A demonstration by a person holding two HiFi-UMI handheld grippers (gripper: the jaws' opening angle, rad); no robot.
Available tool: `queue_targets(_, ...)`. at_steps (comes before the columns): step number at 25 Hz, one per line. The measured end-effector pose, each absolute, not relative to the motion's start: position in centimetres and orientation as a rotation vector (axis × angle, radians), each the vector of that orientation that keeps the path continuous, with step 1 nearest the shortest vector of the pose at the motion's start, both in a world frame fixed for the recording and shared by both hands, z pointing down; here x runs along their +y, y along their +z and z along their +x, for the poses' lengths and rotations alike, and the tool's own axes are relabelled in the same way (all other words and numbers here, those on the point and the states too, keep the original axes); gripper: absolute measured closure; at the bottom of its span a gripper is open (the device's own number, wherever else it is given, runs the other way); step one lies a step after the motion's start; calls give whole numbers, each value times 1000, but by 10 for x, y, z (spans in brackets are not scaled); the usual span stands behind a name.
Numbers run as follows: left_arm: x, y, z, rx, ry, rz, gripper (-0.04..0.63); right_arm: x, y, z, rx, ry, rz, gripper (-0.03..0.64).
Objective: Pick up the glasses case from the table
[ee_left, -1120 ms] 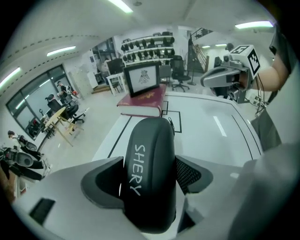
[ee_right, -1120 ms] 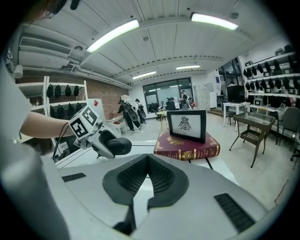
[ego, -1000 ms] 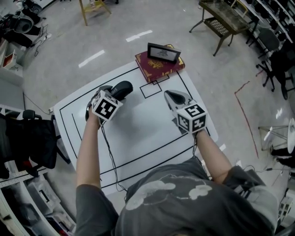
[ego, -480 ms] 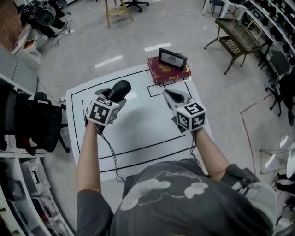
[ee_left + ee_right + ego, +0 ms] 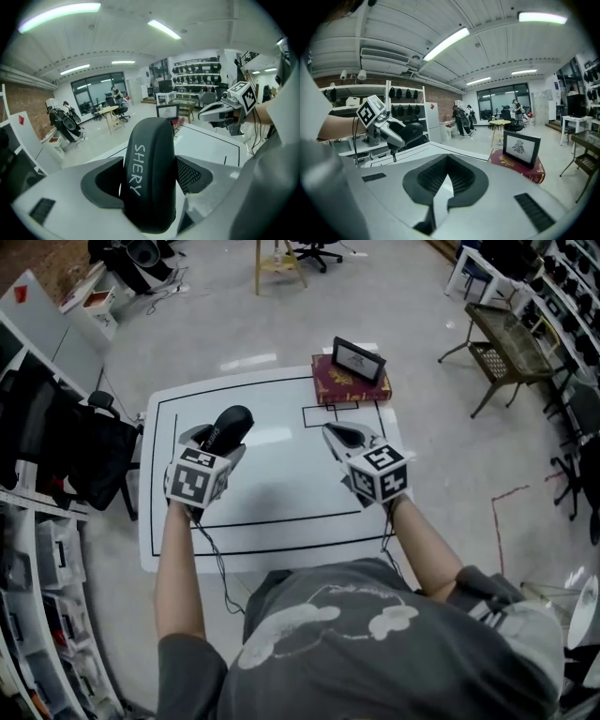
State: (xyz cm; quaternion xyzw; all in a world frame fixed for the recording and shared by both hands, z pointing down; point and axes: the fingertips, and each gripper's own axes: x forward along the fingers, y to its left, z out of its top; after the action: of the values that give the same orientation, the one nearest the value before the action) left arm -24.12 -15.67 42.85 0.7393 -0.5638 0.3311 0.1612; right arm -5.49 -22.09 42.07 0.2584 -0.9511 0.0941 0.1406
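Observation:
The black glasses case (image 5: 232,423) is clamped between the jaws of my left gripper (image 5: 221,434), held in the air over the left part of the white table (image 5: 281,486). In the left gripper view the case (image 5: 150,178) stands on edge between both pads, with white lettering on its side. My right gripper (image 5: 338,435) hovers over the right part of the table with its jaws together and nothing in them (image 5: 446,185). From the right gripper view, the left gripper (image 5: 389,127) and the case (image 5: 411,131) show at the left.
A dark red book (image 5: 351,386) lies at the table's far right corner with a black picture frame (image 5: 359,359) standing on it. Black lines mark the tabletop. A wooden stool (image 5: 279,259), a metal bench (image 5: 506,357), chairs and shelves (image 5: 37,577) surround the table.
Both grippers have risen off the table. The left one, still gripping the case, has drawn left and toward me and rolled; the right one has shifted a little.

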Motion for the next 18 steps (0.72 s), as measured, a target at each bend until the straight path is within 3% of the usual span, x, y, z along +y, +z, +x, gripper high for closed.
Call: queue_targets(18, -29, 439, -132, -1868, 438, 1826, 264, -162, 462, 26, -2807, 300, 452, 618)
